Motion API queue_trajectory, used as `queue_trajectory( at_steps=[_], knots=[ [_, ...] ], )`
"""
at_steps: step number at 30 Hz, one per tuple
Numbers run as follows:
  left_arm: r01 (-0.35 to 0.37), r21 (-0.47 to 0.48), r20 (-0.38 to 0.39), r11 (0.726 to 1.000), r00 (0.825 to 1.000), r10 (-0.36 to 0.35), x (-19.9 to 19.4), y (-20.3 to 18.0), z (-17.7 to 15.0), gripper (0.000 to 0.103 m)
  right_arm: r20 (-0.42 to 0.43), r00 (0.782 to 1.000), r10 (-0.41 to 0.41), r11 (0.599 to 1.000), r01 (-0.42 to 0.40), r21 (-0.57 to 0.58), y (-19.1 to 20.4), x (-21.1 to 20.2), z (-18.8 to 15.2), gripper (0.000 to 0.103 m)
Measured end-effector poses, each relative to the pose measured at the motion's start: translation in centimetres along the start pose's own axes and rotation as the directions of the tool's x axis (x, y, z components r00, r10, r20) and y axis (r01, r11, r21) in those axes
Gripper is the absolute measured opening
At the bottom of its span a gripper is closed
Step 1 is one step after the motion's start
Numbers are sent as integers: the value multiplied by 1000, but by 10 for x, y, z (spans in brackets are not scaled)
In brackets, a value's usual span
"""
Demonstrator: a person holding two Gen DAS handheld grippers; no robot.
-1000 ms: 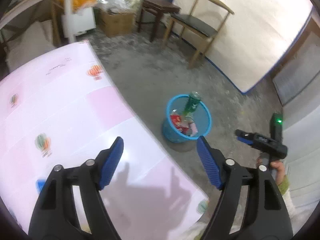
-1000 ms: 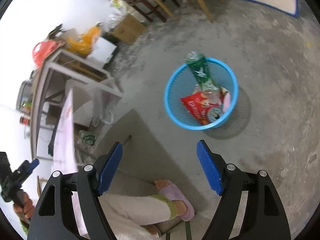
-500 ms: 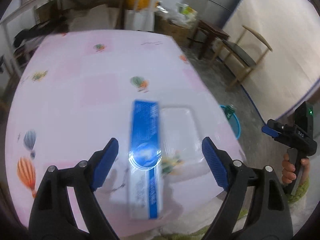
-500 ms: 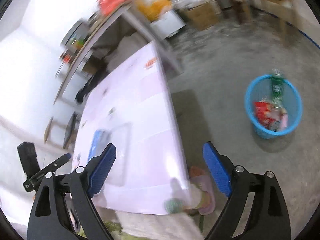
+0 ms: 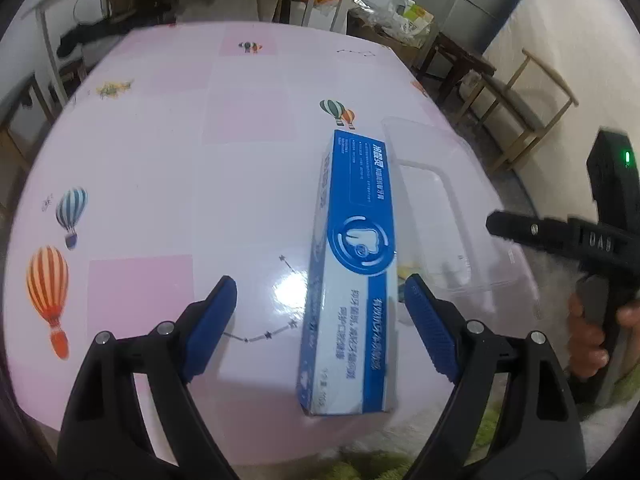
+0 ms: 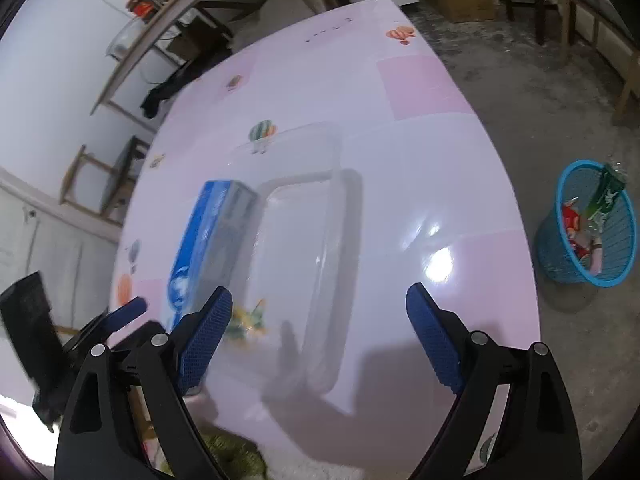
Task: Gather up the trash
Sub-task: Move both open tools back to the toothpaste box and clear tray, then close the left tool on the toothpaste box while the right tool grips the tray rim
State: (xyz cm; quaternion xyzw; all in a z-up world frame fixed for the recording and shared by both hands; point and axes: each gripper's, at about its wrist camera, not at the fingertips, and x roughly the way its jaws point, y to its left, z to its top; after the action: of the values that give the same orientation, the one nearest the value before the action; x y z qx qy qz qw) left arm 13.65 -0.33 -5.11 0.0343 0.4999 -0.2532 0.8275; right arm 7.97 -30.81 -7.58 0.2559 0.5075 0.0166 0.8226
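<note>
A long blue and white toothpaste box lies on the pink table, beside a clear plastic tray. My left gripper hovers open above the near end of the box, nothing between its pads. In the right wrist view my right gripper is open over the clear tray, with the box to its left. A blue trash basket on the floor at the right holds a green bottle and red wrappers. The right gripper also shows in the left wrist view, held by a hand.
Wooden chairs and a cardboard box with bags stand past the table's far right edge. A shelf rack stands behind the table. Bare concrete floor lies between the table and the basket.
Both grippers swung from the floor and basket back over the table. The toothpaste box and clear tray came into view, and both pairs of jaws opened a little wider.
</note>
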Motion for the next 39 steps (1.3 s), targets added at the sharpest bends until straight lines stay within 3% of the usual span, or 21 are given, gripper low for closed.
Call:
queue_trajectory(
  at_steps=[3, 6, 14, 19, 32, 39],
  knots=[
    [-37, 48, -1, 998, 999, 37, 4, -7, -2, 82, 0, 999, -38, 999, 38, 5, -3, 5, 6, 85],
    [-59, 88, -8, 994, 998, 60, 9, -11, -4, 82, -3, 998, -60, 998, 60, -7, 0, 11, 11, 74],
    [-67, 115, -8, 991, 998, 68, 8, -16, -5, 81, 3, 994, -109, 994, 109, -5, 3, 23, 15, 31],
    [-68, 123, -19, 990, 997, 71, 11, -20, -6, 81, 2, 994, -112, 994, 112, 15, -5, 21, 14, 14],
    [-99, 141, -23, 985, 994, 103, 19, -34, -7, 81, 23, 991, -135, 990, 134, 41, -28, 4, 8, 12],
    [-117, 127, -50, 985, 991, 124, 33, -37, 3, 56, 21, 994, -108, 993, 108, 41, -32, 8, 7, 12]
  ],
)
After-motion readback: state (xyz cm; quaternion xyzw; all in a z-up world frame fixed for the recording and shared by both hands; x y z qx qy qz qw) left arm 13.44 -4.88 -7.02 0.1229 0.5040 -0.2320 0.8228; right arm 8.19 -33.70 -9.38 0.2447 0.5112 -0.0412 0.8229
